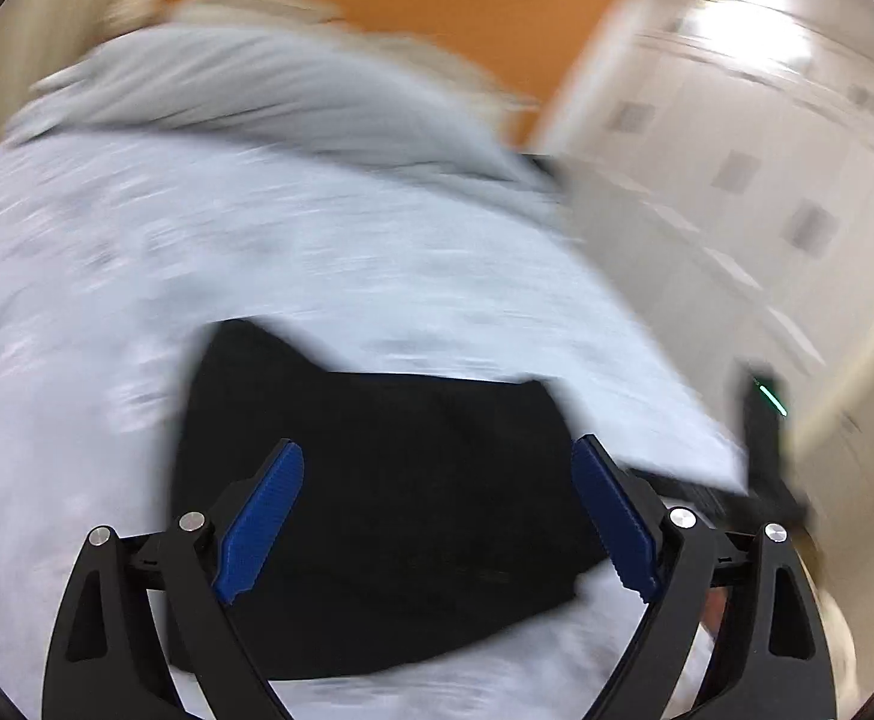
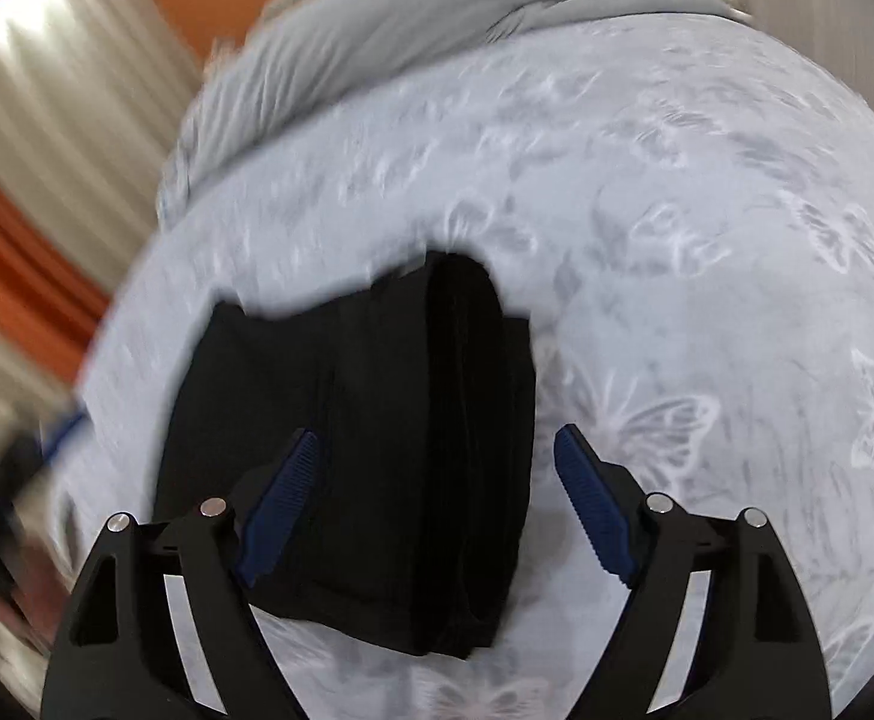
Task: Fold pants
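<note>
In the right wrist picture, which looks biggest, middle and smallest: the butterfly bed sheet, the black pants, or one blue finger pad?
1. Butterfly bed sheet, biggest.
2. Black pants, a folded bundle.
3. Blue finger pad, smallest, even though it is closest to the camera.

Bed: pale bedspread (image 2: 706,252) with a white butterfly print
Pillow end: grey blanket (image 1: 269,96), rumpled
Wall: orange (image 1: 437,18)
Floor: cream tiles (image 1: 766,192), glare
Curtain: cream (image 2: 59,96)
</note>
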